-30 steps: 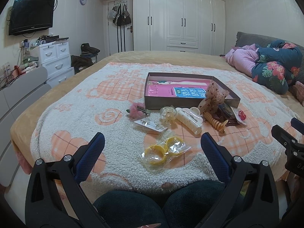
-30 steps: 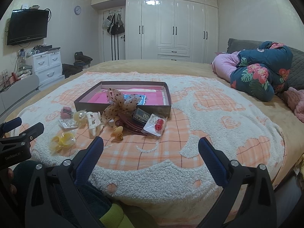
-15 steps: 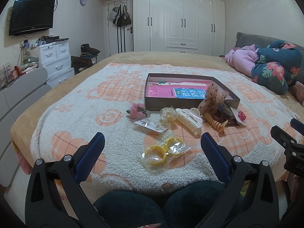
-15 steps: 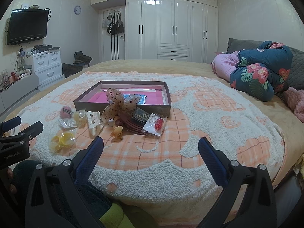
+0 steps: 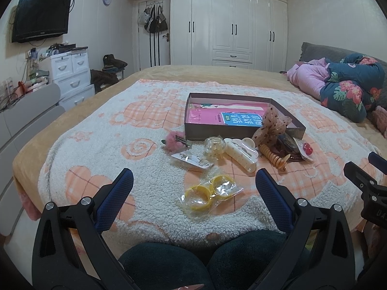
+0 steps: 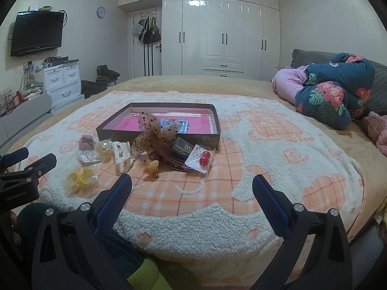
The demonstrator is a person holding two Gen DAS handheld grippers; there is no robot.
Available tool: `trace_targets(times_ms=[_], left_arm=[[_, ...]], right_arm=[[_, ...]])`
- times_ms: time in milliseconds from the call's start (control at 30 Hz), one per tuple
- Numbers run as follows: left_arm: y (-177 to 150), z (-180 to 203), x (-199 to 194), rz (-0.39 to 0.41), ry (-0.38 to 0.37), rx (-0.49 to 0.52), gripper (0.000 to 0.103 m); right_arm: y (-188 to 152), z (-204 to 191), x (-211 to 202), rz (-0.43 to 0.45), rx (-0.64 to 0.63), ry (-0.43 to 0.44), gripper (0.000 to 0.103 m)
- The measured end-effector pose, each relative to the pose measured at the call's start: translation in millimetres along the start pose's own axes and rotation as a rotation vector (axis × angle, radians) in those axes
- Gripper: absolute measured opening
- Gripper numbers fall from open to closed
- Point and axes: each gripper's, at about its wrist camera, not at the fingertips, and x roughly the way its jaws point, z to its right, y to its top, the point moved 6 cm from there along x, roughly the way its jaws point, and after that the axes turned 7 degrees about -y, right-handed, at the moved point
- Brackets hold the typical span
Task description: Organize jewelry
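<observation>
Presently, progress: nothing sorted yet.
Box (image 5: 241, 134): holding no jewelry.
Items (image 5: 241, 154): lying loose on bed (image 5: 84, 159).
Left tongs (image 5: 193, 186), right tongs (image 6: 192, 188): both released, hovering w/o load.

This is a bedroom in a home. A wide bed (image 6: 241, 84) with a fleecy orange-and-white blanket (image 6: 266, 169) fills the middle, with a bundled flowered quilt (image 6: 331, 96) and a grey pillow (image 6: 379, 89) at its head. A white built-in wardrobe (image 6: 222, 36) covers the far wall, handbags (image 6: 146, 32) hang on the door beside it, a television (image 6: 36, 32) is mounted on the left wall above a white chest of drawers (image 6: 63, 82), and a round clock (image 6: 100, 12) hangs higher up.
</observation>
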Motion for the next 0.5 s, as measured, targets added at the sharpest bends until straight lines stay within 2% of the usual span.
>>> trace_targets(times_ms=[300, 500], left_arm=[[3.4, -19.4, 5.5, -0.020, -0.032, -0.091, 0.093], [5.9, -37.3, 12.5, -0.040, -0.025, -0.144, 0.093]], right_arm=[[4.2, -7.5, 8.0, -0.018, -0.031, 0.038, 0.097], [11.3, -19.8, 24.9, -0.047, -0.060, 0.078, 0.097]])
